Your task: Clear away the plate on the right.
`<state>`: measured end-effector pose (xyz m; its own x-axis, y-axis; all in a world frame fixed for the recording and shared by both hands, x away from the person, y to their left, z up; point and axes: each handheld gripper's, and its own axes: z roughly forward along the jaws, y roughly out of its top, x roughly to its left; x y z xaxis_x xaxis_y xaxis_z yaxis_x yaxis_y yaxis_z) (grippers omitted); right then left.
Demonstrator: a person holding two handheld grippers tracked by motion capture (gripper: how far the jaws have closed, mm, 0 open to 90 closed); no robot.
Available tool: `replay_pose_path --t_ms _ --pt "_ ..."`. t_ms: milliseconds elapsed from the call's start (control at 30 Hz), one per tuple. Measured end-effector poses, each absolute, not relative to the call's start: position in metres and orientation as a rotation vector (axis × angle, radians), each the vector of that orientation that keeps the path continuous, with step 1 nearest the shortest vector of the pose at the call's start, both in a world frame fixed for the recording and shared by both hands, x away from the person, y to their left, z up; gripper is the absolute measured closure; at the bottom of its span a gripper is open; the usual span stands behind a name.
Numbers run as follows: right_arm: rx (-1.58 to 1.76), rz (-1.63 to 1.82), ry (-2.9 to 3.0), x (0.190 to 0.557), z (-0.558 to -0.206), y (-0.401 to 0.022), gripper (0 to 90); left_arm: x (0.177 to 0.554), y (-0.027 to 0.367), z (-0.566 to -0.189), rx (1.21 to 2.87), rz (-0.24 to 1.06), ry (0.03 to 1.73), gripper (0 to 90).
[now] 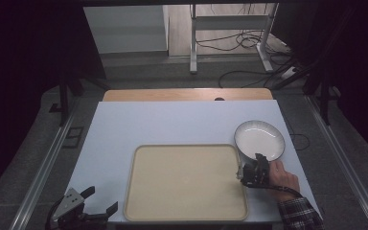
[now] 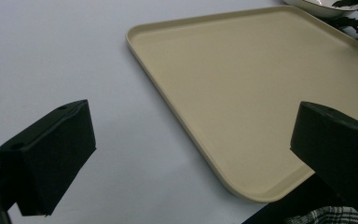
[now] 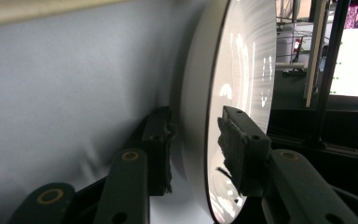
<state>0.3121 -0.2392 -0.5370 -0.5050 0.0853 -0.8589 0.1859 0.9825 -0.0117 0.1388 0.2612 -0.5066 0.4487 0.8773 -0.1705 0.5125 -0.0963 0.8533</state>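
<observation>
Right gripper: hand turned on its side, jaws straddling the plate's near rim, pads not clearly pressing.
Plate: on table, beside tray.
Left gripper: resting wide apart, empty.

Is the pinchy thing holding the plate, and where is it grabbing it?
The right gripper has the white plate by its near rim, one jaw under it and one on its inner face. Whether the pads press yet cannot be told. The left gripper holds nothing.
</observation>
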Motion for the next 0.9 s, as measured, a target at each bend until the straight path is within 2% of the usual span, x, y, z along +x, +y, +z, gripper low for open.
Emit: replay_pose_path --t_ms 67,267,900 --pt "0.19 -0.125 2.1 0.3127 -0.5382 -0.2384 65.0 0.1387 0.2612 -0.5066 1.754 0.484 1.196 0.0" --pt "0.132 -0.185 2.101 0.3183 -0.5438 -0.2363 77.8 0.1388 0.2612 -0.5066 1.755 0.483 1.195 0.0" --pt "0.126 -0.188 2.063 0.3108 -0.5418 -0.2391 79.3 0.1388 0.2611 -0.5065 1.756 0.483 1.192 0.0"
